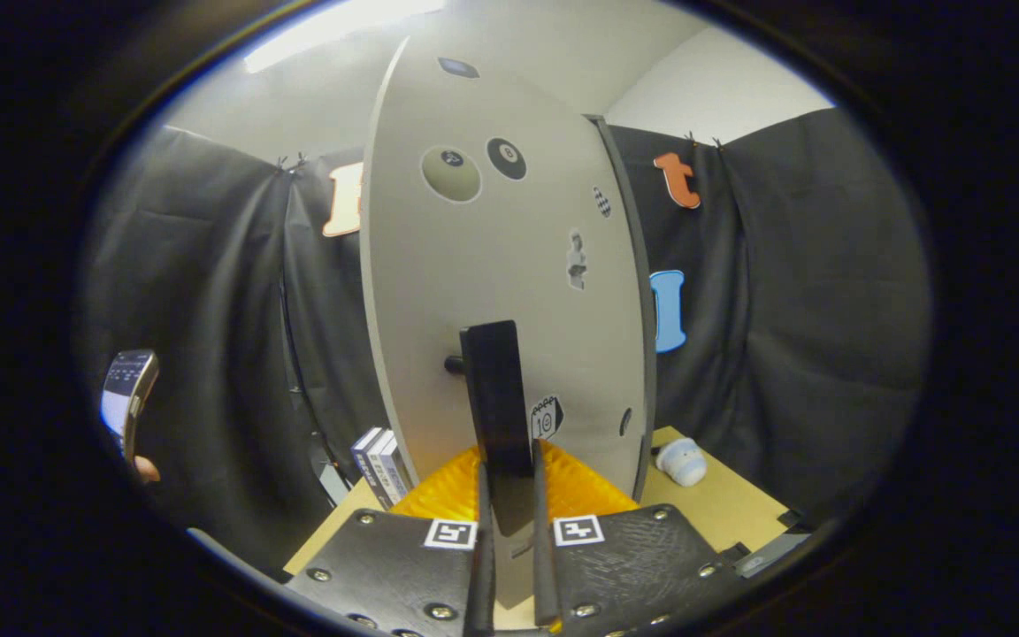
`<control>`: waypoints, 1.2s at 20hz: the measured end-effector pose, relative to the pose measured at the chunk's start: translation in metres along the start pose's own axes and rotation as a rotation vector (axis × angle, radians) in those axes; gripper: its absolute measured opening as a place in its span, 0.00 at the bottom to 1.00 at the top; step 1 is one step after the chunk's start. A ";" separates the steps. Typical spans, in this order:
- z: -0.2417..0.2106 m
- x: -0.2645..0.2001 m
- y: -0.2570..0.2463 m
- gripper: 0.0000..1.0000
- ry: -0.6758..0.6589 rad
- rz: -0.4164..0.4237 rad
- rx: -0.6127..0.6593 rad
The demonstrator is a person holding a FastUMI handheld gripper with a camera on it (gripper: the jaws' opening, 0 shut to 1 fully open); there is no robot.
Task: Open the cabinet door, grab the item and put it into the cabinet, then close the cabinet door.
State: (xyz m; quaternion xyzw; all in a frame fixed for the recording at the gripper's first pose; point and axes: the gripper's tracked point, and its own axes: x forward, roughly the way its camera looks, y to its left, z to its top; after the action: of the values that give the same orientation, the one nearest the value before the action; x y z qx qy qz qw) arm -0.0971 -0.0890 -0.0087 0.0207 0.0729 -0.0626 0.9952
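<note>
Gripper view: tool [509, 495] pinching black handle [496, 398] on pale sticker-dotted cabinet door [474, 283].

One cabinet door [492, 292]; one handle [496, 398]; two fingers [481, 531]; one white toy [682, 462].

The cabinet door [509, 292] carries stickers. One black ball sticker [506, 158] shows the number 8. A small tag sticker [546, 417] low on the door, near the handle [496, 398], shows the number 10. The other stickers are too small to read.
</note>
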 end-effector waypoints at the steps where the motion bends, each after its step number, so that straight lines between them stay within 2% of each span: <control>1: 0.001 -0.006 -0.009 0.17 0.002 0.004 -0.003; 5: 0.006 -0.030 -0.039 0.17 0.010 0.022 -0.005; 6: 0.005 -0.028 -0.053 0.10 0.011 0.022 -0.007; 15: 0.017 -0.047 -0.159 0.10 -0.002 0.011 0.066; 20: 0.024 -0.066 -0.228 0.10 -0.052 -0.112 -0.024; 24: 0.020 -0.079 -0.237 0.10 -0.045 -0.126 -0.004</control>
State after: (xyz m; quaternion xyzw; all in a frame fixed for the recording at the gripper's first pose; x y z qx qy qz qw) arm -0.2020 -0.3151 0.0150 0.0126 0.0517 -0.1254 0.9907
